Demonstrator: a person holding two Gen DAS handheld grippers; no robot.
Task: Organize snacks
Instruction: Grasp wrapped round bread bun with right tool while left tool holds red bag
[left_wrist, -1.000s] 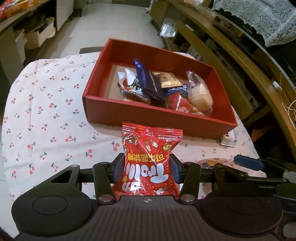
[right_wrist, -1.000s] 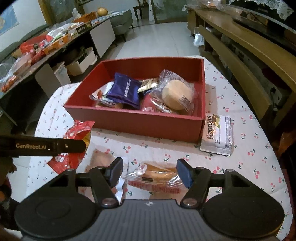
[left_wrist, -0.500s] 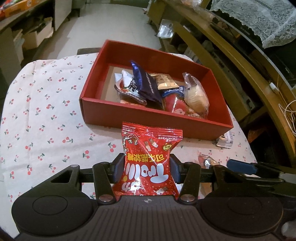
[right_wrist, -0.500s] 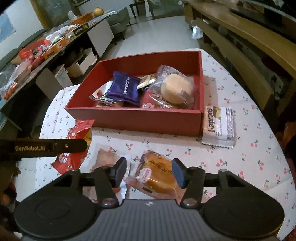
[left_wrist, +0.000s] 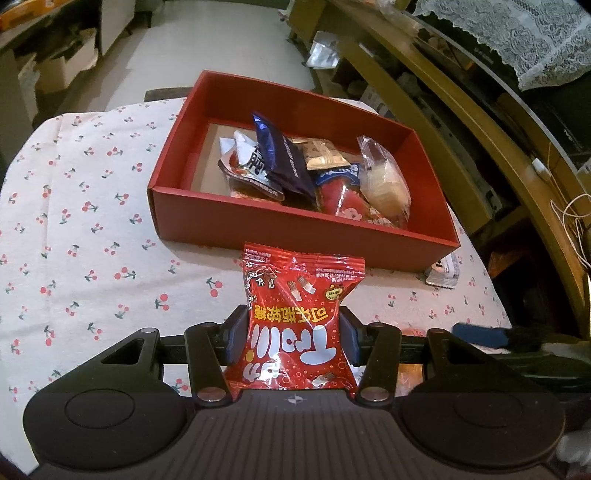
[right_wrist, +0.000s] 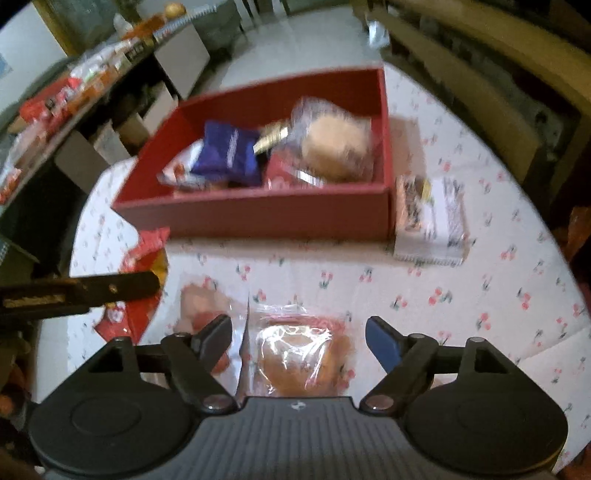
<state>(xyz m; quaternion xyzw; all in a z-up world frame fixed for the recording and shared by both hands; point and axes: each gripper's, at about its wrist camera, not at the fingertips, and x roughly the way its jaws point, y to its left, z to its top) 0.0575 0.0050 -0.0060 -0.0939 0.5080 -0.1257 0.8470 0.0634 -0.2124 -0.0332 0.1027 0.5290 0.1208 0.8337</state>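
Observation:
My left gripper (left_wrist: 293, 338) is shut on a red Trolli candy bag (left_wrist: 297, 325), held upright just in front of the red box (left_wrist: 295, 232). The box holds several snacks, among them a dark blue packet (left_wrist: 286, 162) and a clear-wrapped bun (left_wrist: 384, 179). In the blurred right wrist view my right gripper (right_wrist: 299, 341) hangs over a clear-wrapped orange cake (right_wrist: 299, 356) on the tablecloth. Its jaws are opening and the pads stand clear of the wrapper on both sides. The left gripper's finger (right_wrist: 92, 291) and its red bag (right_wrist: 142, 258) show at the left there.
A white wafer packet (right_wrist: 430, 218) lies beside the box's right wall. Another clear-wrapped snack (right_wrist: 201, 308) lies left of the cake. The round table has a cherry-print cloth (left_wrist: 85, 229). Wooden furniture (left_wrist: 480, 122) runs along the right; shelves with goods (right_wrist: 55, 107) stand at the left.
The right gripper's jaws have spread wider around the orange cake, and the view has tilted and blurred. The left gripper keeps the candy bag in the same place.

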